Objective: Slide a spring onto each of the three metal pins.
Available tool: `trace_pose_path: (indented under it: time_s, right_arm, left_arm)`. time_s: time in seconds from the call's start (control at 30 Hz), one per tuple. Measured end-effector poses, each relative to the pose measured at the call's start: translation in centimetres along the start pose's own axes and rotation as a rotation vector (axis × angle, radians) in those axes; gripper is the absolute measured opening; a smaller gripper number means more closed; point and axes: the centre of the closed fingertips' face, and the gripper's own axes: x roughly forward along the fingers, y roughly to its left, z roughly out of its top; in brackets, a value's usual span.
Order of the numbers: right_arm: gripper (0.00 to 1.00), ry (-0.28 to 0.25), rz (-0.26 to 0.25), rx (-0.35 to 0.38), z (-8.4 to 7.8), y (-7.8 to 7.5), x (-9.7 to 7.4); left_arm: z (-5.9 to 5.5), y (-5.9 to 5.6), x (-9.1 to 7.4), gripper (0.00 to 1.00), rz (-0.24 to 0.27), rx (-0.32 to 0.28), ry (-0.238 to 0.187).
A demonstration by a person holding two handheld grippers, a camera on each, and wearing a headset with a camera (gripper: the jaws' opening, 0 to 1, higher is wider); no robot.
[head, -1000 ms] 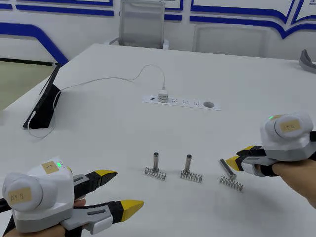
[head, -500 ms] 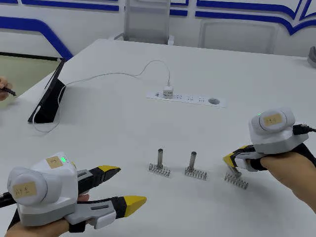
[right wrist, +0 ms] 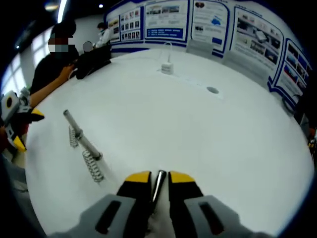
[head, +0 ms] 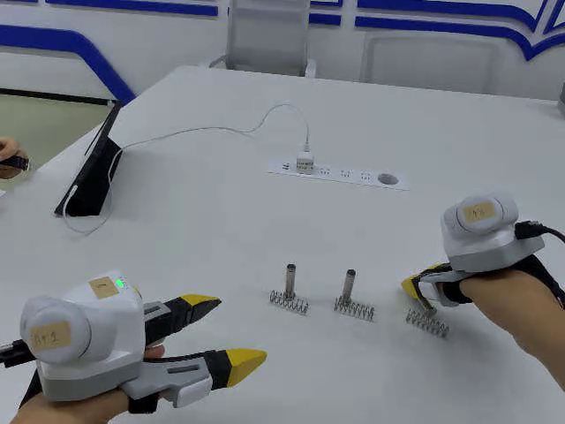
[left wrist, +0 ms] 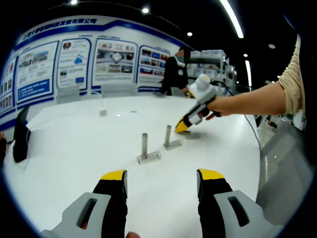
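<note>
Looking down at a white bench [head: 177,230]. My right claw [head: 415,287], at far right, is pinched narrow on the third pin [head: 427,306]; the right gripper view shows the metal shaft between the yellow tips. The third spring [head: 427,322] lies on the bench just beside it. Mid-bench, the left pin [head: 290,280] & middle pin [head: 350,285] stand upright, w/ the left spring [head: 289,303] & middle spring [head: 354,309] lying at their bases. My left claw [head: 228,331] hovers at lower left, spread wide, holding nothing, well apart from the pins. A power strip [head: 340,174] lies further back.
</note>
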Motion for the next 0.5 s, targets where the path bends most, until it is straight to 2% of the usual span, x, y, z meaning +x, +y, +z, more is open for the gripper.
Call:
trace_pose_path:
  time_s: [0.5]
  right_arm:
    - [0.12,0.028,0.008,0.028,-0.38,0.07,0.10]
  left_arm:
    - [-0.19,0.18,-0.16,0.57,0.003,-0.007,0.001]
